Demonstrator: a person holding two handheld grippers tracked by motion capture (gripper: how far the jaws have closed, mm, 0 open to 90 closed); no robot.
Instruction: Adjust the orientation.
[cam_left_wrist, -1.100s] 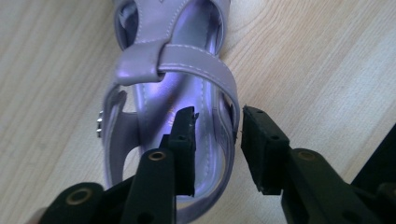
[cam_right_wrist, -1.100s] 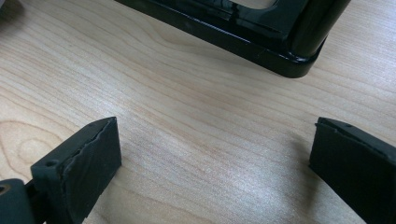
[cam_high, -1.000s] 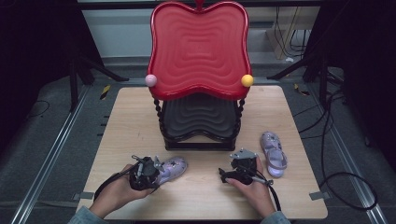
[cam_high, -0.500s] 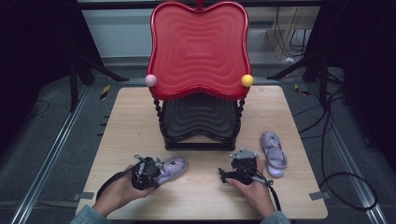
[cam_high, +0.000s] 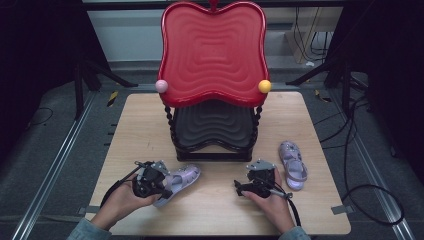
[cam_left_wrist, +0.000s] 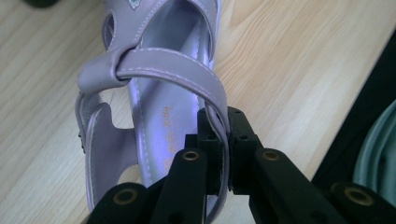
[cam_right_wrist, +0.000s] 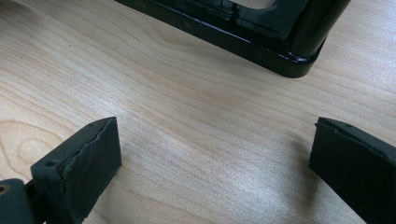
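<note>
A lilac sandal (cam_high: 179, 182) lies on the wooden table (cam_high: 140, 130) near the front left. My left gripper (cam_high: 161, 183) is shut on its heel strap (cam_left_wrist: 187, 70); in the left gripper view (cam_left_wrist: 223, 154) the jaws pinch the strap's right side. A second lilac sandal (cam_high: 293, 164) lies at the front right. My right gripper (cam_high: 252, 184) rests on the table left of that sandal, open, with only bare wood between its pads (cam_right_wrist: 81, 163).
A two-tier rack stands mid-table, with a red wavy top tray (cam_high: 212, 50) and a black lower tray (cam_high: 214, 125). Its black base (cam_right_wrist: 261, 44) lies just ahead of my right gripper. Cables (cam_high: 360, 150) trail on the floor to the right.
</note>
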